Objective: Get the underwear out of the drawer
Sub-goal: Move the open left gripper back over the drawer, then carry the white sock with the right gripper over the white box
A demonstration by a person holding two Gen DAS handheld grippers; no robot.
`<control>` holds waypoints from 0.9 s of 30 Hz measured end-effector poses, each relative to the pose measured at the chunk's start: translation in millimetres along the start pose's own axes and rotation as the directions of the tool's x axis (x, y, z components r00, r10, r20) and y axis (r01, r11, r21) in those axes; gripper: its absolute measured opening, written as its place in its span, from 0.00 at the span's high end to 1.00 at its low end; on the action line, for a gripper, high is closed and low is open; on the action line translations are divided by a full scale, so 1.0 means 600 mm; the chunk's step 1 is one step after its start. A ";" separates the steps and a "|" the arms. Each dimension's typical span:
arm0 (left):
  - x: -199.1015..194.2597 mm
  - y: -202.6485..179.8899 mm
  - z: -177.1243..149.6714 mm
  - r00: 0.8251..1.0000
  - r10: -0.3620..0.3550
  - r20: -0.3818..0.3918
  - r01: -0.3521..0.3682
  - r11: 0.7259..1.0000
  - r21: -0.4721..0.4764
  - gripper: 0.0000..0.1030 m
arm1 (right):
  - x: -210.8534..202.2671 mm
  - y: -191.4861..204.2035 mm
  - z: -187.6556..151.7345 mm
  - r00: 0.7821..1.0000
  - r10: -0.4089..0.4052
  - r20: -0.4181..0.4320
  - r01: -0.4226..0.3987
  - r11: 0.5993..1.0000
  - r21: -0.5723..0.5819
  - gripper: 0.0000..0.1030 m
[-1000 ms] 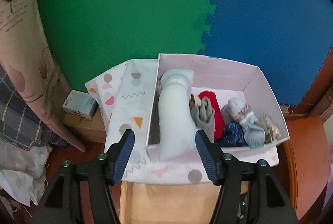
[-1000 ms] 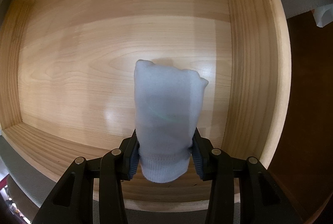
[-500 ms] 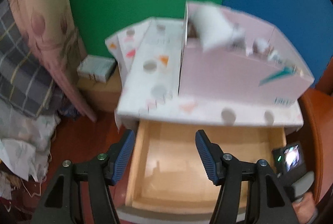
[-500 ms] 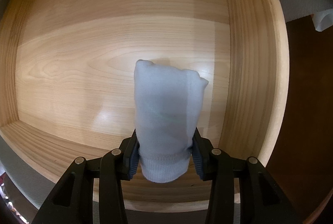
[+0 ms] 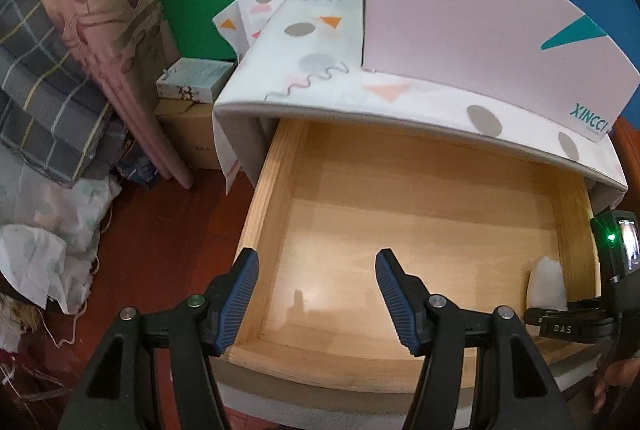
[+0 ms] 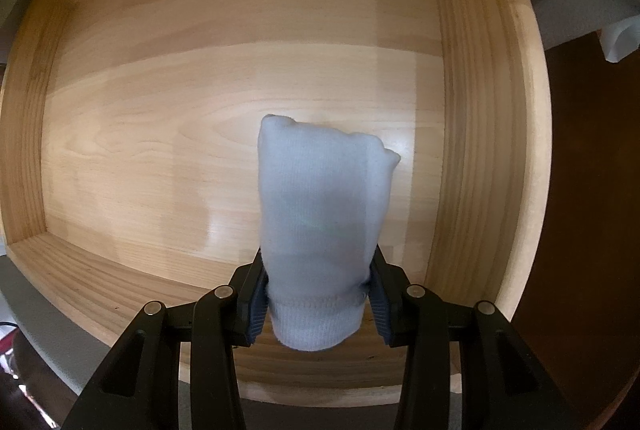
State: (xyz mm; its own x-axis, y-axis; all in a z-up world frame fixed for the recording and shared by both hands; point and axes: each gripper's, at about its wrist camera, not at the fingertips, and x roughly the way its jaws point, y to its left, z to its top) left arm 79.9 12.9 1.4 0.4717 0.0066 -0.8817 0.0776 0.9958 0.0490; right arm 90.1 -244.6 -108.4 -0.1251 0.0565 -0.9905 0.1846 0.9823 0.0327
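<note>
**Pale wood drawer, one light-blue garment gripped**

Pale wood lines the one open drawer, pulled out from under a cabinet top covered by a patterned cloth. The left gripper hangs above the drawer's near edge, its two blue-padded fingers standing apart with nothing between them; only bare drawer floor shows ahead of it and below.

To its right, in the drawer's right near corner, one bundle of light-blue underwear pokes up beside the black body of the right gripper.

In the right wrist view the right gripper points straight down into the drawer and is clamped on that same underwear: both pads press its sides just above the ribbed hem, and the rest of the bundle hangs ahead of the fingers over the floor. Whether its far end touches the wood cannot be told.

Beyond the left gripper, on the cloth, stands one pink box with pale fabric showing over its rim. Off to the left lie folded bedding, one small white carton and one brown cardboard box.
</note>
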 end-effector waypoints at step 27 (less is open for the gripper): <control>0.000 0.001 -0.014 0.999 0.028 0.038 -0.027 1.000 -0.009 0.39 | -0.130 0.028 -0.144 0.919 0.105 0.380 -0.065 0.991 -0.115 0.62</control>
State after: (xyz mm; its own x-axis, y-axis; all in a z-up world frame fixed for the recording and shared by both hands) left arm 72.4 14.2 -2.7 0.5066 0.0308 -0.8616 0.0570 0.9960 0.0691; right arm 18.7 -217.4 -18.8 0.2744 0.0867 -0.9577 0.0792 0.9905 0.1124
